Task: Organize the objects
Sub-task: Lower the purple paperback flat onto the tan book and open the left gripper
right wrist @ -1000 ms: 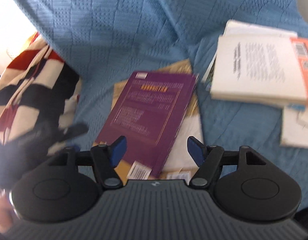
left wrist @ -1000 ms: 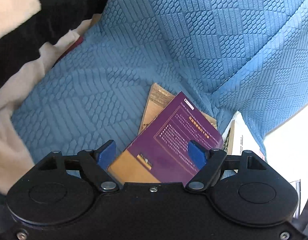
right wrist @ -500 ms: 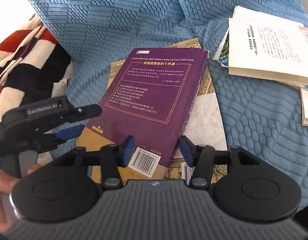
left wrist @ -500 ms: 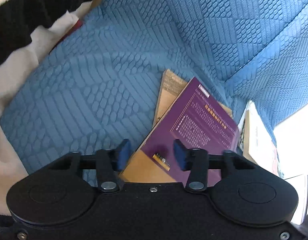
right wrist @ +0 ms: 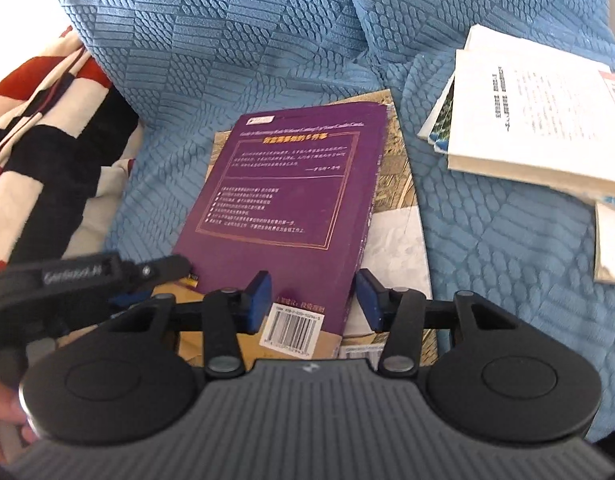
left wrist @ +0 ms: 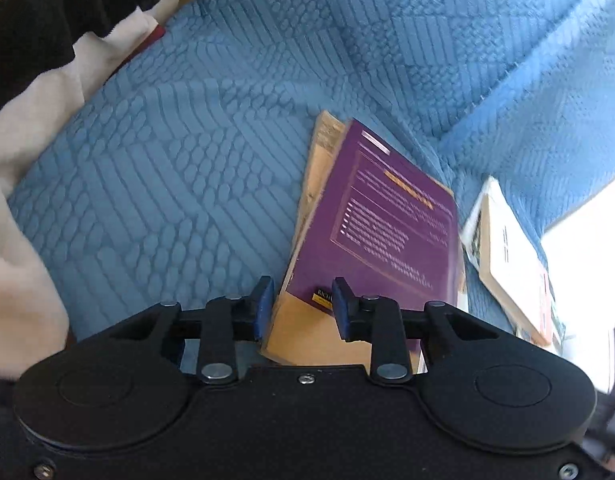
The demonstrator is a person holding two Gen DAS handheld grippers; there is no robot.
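Note:
A purple book (right wrist: 291,184) lies on a tan book (right wrist: 399,184) on the blue textured cover (right wrist: 227,40). My right gripper (right wrist: 313,300) hovers at the purple book's near edge. Its jaws are closing with the barcode corner between them, and the right pad (right wrist: 369,300) stands clear of the book's edge. My left gripper (left wrist: 303,306) is at the purple book's (left wrist: 391,216) near left corner. Its jaws are closing too, with that corner between them and the pads (left wrist: 263,308) close to it. The left gripper (right wrist: 147,280) also shows in the right wrist view.
A pile of white books (right wrist: 539,120) lies to the right, also seen as white books (left wrist: 507,256) in the left wrist view. A red, black and white striped blanket (right wrist: 39,120) is bunched on the left. A hand (right wrist: 3,412) holds the left gripper.
Both grippers have sunk closer to the purple book and their jaws have narrowed around its near corners. The left gripper has come into the right wrist view.

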